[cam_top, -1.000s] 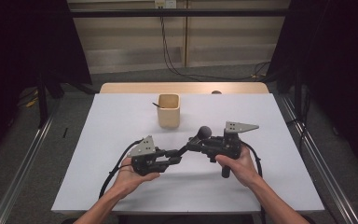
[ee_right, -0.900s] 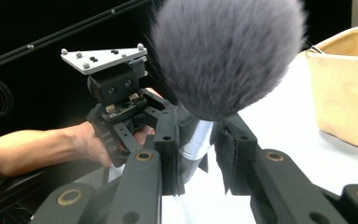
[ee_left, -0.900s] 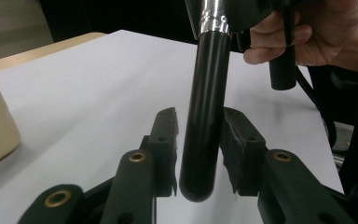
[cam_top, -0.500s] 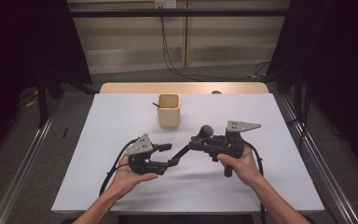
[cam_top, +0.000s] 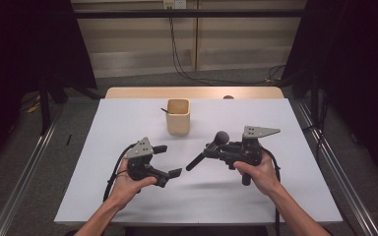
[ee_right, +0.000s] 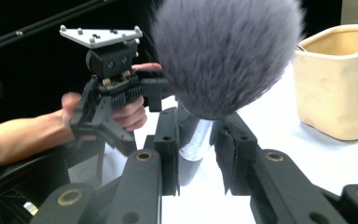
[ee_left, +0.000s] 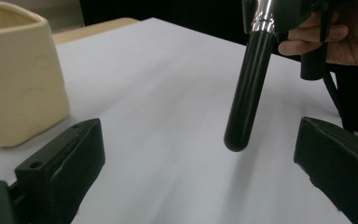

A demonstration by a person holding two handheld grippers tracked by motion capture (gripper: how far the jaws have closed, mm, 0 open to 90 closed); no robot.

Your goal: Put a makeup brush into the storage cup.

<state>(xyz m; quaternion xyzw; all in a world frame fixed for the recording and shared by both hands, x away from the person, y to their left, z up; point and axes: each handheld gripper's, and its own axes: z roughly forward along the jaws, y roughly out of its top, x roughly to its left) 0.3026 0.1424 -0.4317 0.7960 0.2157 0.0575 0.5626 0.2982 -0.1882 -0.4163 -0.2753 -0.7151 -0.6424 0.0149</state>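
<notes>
On the white table (cam_top: pixel 128 118), the beige cup (cam_top: pixel 178 116) is our landmark. Nearer the person than the cup, the right gripper (cam_top: pixel 211 151) clamps a makeup brush (cam_top: pixel 207 150) at its silver ferrule (bristle head toward the cup). Left of it, our left gripper (cam_top: pixel 170 161) has just been opening, nothing between its jaws. We judge the brush light, its black handle (ee_left: pixel 248 93) stiff and slick, its bristles (ee_right: pixel 226 51) soft, so we'd grip the ferrule.

Brush (ee_right: pixel 226 51) shows soft, fluffy grey bristles, a shiny metal ferrule and a glossy black handle. Cream cup (cam_top: pixel 178 116) looks smooth, matt ceramic. Worktop (cam_top: pixel 128 123) is matt white. Tongs' pads (ee_left: pixel 63 172) are dull black plastic.
</notes>
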